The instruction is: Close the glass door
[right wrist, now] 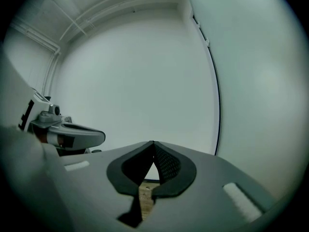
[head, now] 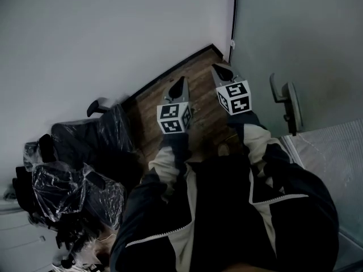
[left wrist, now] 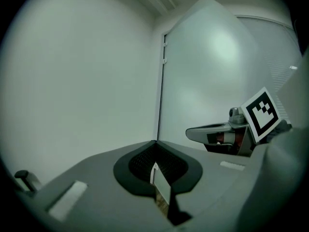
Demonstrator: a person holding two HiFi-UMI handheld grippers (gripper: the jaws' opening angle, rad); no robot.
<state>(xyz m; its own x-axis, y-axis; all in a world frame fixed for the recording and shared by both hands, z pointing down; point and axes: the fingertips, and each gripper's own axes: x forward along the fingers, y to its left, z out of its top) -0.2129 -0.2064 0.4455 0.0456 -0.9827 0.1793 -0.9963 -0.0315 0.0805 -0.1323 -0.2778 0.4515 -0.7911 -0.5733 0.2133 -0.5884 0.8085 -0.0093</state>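
Observation:
The frosted glass door [head: 295, 33] fills the right side of the head view, with its grey lever handle [head: 286, 102] sticking out. The door's dark edge [head: 233, 16] meets the white wall in the corner. My left gripper [head: 179, 86] and right gripper [head: 221, 71] are held side by side above the wooden floor, both pointing at that corner. Neither touches the door or the handle. Both are shut with nothing in them. In the left gripper view the door [left wrist: 212, 71] lies ahead on the right, and the right gripper [left wrist: 212, 134] shows beside it. The right gripper view has the door [right wrist: 260, 81] at its right.
Black chairs wrapped in clear plastic [head: 85, 174] crowd the floor at the left, against the white wall [head: 102, 33]. A ribbed frosted panel [head: 329, 152] stands at the right, below the handle. A strip of wooden floor [head: 201, 103] runs towards the corner.

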